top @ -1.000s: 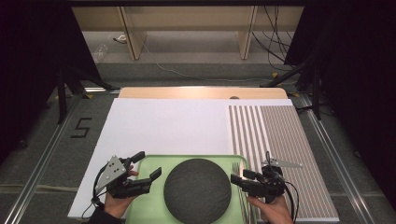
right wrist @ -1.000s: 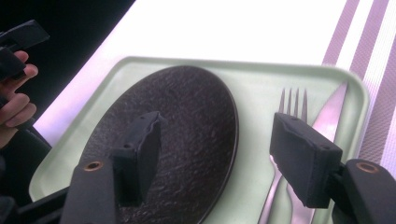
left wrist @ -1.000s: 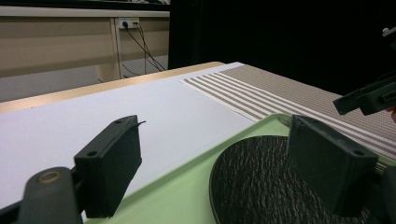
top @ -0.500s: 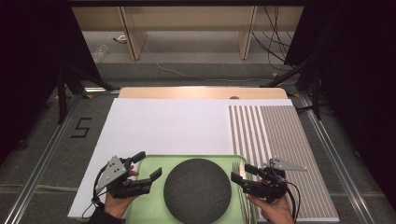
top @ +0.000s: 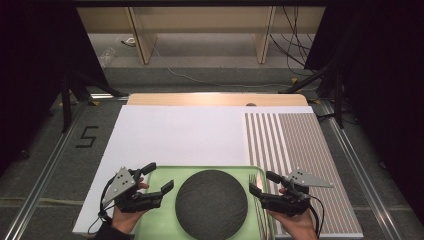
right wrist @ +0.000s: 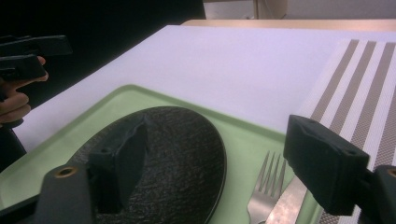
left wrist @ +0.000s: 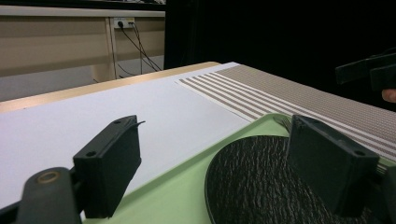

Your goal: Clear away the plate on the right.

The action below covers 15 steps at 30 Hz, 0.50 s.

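Scene: a person's two hand-held grippers flank a dark round plate (top: 212, 204) on a pale green tray (top: 165, 176) at the near edge of the table.
Left gripper (top: 161, 179): jaws spread wide, nothing between them, hovering over the tray's left side just beside the plate.
Right gripper (top: 261, 183): jaws have just been opening and stand wide, empty, over the tray's right edge above a fork (right wrist: 267, 183).
Plate: matte black with a rough, stone-like texture and a low, shallow rim; it sits flat in the middle of the tray, fork just beside it on the right.
Risk: the thin rim lies nearly flush with the tray, so a jaw may likely skate over it instead of getting underneath; a one-sided grip could tilt the plate or drag the tray.
Risk: the right jaws may knock the fork while reaching in.
Surroundings: white sheet (top: 180, 135) and striped placemat (top: 295, 145) lie beyond.
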Motion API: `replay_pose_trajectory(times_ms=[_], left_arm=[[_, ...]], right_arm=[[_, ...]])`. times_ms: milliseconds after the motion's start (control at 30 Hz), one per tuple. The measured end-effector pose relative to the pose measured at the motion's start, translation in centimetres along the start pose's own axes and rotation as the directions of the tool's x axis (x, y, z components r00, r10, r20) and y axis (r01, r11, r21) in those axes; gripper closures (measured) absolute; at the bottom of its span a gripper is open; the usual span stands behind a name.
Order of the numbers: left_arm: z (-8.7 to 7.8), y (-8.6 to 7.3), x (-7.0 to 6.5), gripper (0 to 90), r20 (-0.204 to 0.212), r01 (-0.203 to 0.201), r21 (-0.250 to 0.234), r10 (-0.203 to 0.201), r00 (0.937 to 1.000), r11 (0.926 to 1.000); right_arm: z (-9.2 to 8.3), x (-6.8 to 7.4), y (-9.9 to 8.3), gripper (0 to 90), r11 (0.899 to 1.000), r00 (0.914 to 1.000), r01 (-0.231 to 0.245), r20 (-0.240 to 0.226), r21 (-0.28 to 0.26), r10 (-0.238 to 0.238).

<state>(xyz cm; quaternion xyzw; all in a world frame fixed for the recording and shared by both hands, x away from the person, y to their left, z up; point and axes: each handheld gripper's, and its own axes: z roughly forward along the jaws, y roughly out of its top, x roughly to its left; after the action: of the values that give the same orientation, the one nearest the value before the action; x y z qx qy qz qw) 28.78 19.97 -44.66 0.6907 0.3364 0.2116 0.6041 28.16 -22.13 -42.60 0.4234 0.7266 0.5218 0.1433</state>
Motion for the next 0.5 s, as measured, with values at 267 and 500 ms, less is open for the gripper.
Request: replay_pose_trajectory(times_ms=[267, 500], left_arm=[[0.01, -0.02, 0.00, 16.9, 0.006, 0.001, 0.004, -0.001, 1.0000, 1.0000], [0.03, -0.04, -0.05, 16.7, 0.016, 0.000, 0.010, 0.000, 0.9999, 1.0000]], right_arm=[[-0.27, 0.08, 0.14, 16.2, 0.999, 0.9991, 0.033, 0.028, -0.010, -0.032], [-0.78, -0.11, 0.31, 15.8, 0.998, 0.9979, 0.044, 0.050, -0.035, -0.042]])
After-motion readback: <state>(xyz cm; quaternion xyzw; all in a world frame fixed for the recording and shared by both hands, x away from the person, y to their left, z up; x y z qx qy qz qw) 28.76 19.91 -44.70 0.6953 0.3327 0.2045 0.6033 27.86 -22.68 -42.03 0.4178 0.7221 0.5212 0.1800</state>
